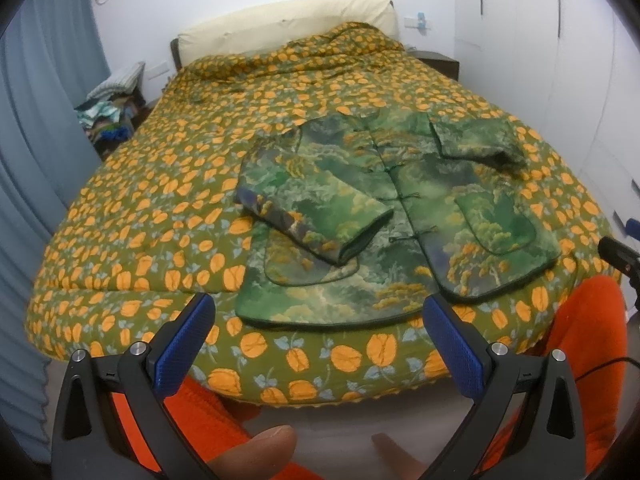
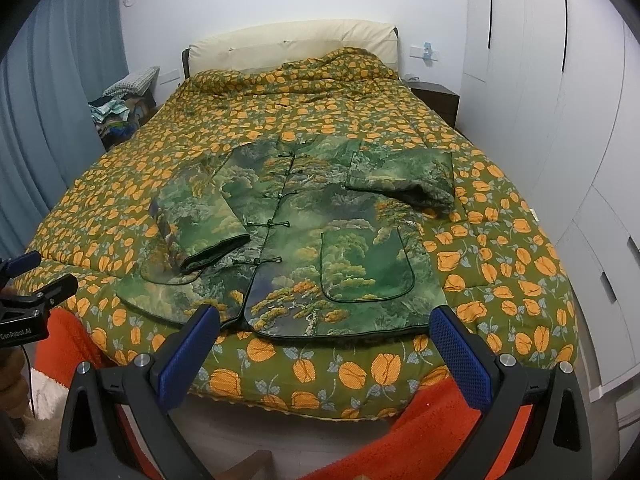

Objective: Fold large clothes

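Observation:
A green landscape-print padded jacket [image 1: 400, 208] lies face up near the foot of the bed, buttoned, hem toward me. Its left sleeve [image 1: 316, 216] is folded in over the front; its right sleeve [image 1: 476, 140] is folded across the shoulder. The jacket also shows in the right wrist view [image 2: 312, 240]. My left gripper [image 1: 318, 340] is open and empty, held off the bed's foot edge below the hem. My right gripper [image 2: 324, 344] is open and empty, just short of the hem. The left gripper also shows at the left edge of the right wrist view [image 2: 36, 296].
The bed carries a green quilt with orange flowers [image 2: 500, 272] and a cream headboard [image 2: 288, 44]. White wardrobes [image 2: 560, 80] line the right side. A cluttered nightstand [image 2: 120, 112] and blue curtains [image 2: 48, 120] are on the left. Orange clothing [image 1: 588, 344] is below.

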`<state>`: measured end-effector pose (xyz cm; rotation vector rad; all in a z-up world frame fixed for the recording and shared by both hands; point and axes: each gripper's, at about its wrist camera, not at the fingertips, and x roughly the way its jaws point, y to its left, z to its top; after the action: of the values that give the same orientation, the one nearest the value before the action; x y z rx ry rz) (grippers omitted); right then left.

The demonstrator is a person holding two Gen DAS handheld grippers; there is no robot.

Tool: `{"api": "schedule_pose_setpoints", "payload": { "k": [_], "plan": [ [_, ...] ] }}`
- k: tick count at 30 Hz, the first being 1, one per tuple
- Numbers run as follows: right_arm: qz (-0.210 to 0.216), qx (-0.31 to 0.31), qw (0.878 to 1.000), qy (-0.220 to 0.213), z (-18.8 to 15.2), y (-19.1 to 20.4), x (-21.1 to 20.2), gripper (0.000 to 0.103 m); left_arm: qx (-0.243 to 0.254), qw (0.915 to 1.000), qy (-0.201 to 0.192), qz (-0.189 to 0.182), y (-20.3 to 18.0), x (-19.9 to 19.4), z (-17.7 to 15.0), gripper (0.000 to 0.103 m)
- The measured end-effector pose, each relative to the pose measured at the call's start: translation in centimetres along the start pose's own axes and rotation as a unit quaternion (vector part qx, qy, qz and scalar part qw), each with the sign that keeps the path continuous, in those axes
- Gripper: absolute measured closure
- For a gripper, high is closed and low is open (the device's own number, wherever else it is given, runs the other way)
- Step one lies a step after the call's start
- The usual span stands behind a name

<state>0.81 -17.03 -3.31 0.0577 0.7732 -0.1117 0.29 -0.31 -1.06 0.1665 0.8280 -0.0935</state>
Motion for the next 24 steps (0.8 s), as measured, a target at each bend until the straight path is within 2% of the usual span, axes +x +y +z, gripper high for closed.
{"api": "schedule_pose_setpoints", "payload": {
  "k": [24],
  "plan": [
    [-0.002,-0.004,1.0,0.002,-0.17,0.15,0.2,0.0,0.006,1.0,0.005,-0.004,0.07,0.35,-0.47,0.0]
  ]
}}
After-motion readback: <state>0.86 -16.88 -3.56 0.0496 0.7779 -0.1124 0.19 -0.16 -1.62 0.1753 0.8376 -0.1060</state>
